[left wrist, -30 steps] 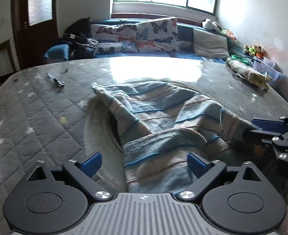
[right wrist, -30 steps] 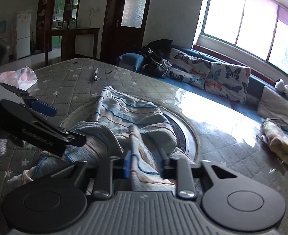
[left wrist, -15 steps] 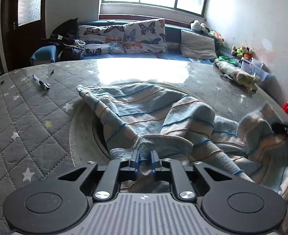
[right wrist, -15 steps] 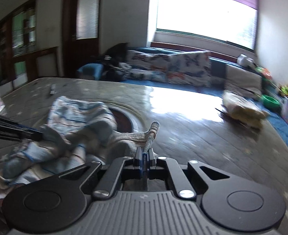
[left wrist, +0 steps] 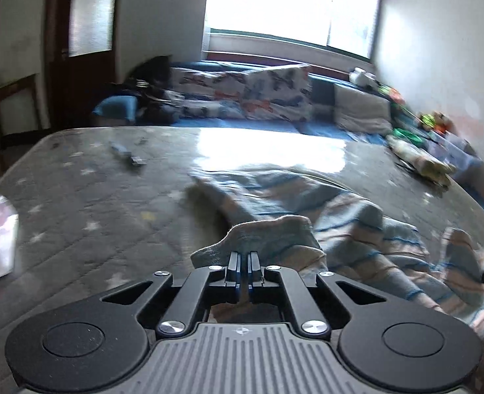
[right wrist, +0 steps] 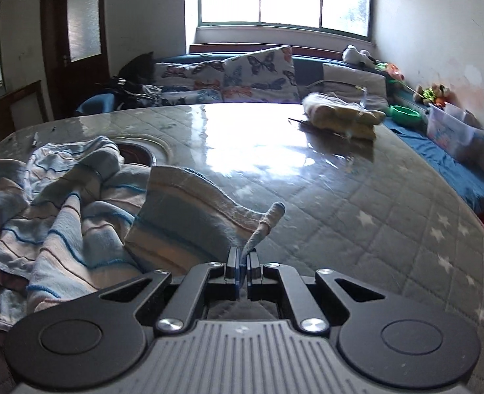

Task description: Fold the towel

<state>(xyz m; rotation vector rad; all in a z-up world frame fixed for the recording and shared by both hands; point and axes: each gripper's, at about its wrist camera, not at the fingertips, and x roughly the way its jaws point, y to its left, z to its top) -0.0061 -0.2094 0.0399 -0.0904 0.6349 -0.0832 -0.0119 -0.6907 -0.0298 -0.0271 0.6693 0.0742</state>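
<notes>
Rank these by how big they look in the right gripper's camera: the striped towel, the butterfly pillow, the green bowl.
1. striped towel, though it lies nearest the camera, which inflates it.
2. butterfly pillow.
3. green bowl.
This ranks looks only; true sizes could differ, since the pillow and bowl sit farther back.

Pinched between the right gripper's (right wrist: 242,264) matt black plastic fingers, the towel (right wrist: 77,210) is nubbly striped terry cloth; beyond it the quilted mattress (right wrist: 373,203) shines under glossy clear film, and the left gripper (left wrist: 243,262) shows bright metal rivets
</notes>
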